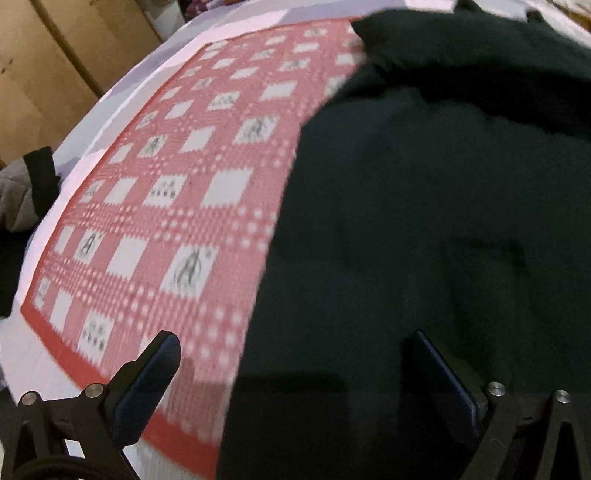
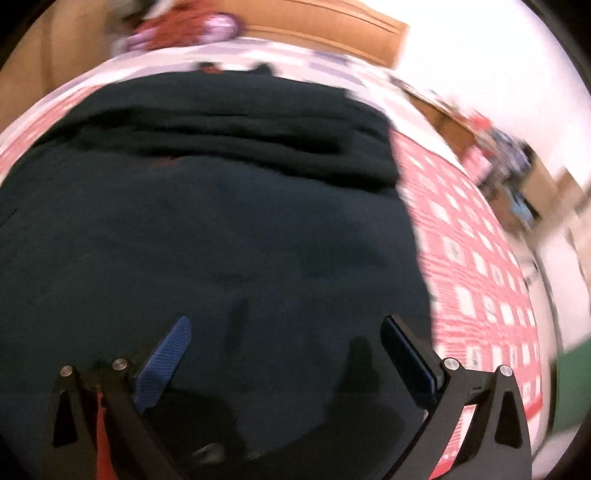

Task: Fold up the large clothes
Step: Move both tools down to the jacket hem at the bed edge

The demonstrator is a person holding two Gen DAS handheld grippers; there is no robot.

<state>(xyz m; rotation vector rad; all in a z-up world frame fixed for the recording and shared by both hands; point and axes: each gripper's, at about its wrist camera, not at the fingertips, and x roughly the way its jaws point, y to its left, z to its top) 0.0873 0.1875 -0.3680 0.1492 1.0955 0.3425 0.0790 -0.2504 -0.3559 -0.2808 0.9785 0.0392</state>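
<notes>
A large dark garment [image 1: 424,221] lies spread on a red-and-white checked cloth [image 1: 177,206] over a bed. Its far part is bunched in thick folds [image 2: 221,129]. My left gripper [image 1: 291,350] is open and empty, hovering over the garment's left edge, one finger over the checked cloth and the other over the dark fabric. My right gripper [image 2: 288,332] is open and empty above the garment [image 2: 221,240] near its right side. Both views are blurred.
A pale sheet [image 1: 92,129] borders the checked cloth [image 2: 480,258]. Wooden cupboards [image 1: 44,66] stand beyond the bed's left side. A wooden headboard [image 2: 314,33] and cluttered items [image 2: 509,162] lie at the far right. A grey and black garment [image 1: 26,188] sits at the left edge.
</notes>
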